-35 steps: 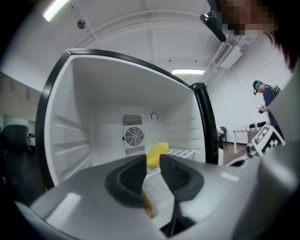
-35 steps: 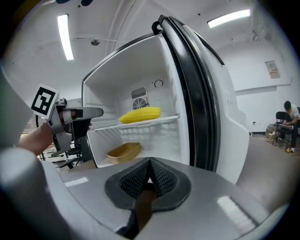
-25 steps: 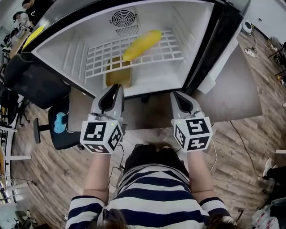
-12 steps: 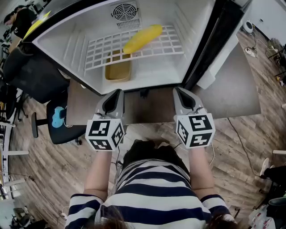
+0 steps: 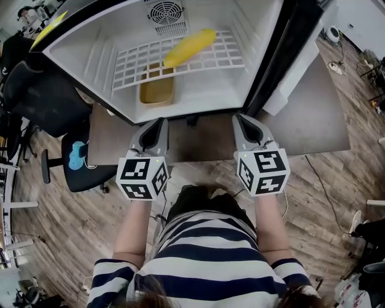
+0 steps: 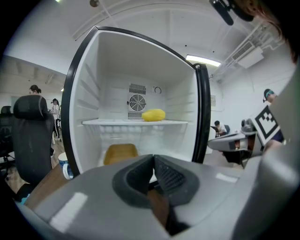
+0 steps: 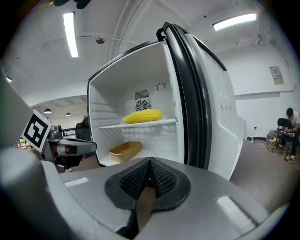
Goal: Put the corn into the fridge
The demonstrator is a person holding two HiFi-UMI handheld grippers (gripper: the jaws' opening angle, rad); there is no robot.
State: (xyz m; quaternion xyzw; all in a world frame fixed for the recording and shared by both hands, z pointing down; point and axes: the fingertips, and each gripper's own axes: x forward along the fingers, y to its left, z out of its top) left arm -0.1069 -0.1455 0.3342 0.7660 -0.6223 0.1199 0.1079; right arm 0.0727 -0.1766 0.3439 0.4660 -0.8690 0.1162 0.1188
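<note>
Corn [image 5: 189, 47] rests on wire shelf [image 5: 141, 65] in fridge [image 5: 260, 33]; wood-plank floor [image 5: 60, 231] below

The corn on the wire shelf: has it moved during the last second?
No. The corn lies at the same place on the wire shelf, just below and right of the fan; only the camera shifted.

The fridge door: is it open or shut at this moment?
Open. The door is swung aside, and the white inside of the fridge shows, with the corn lying on the wire shelf.
</note>
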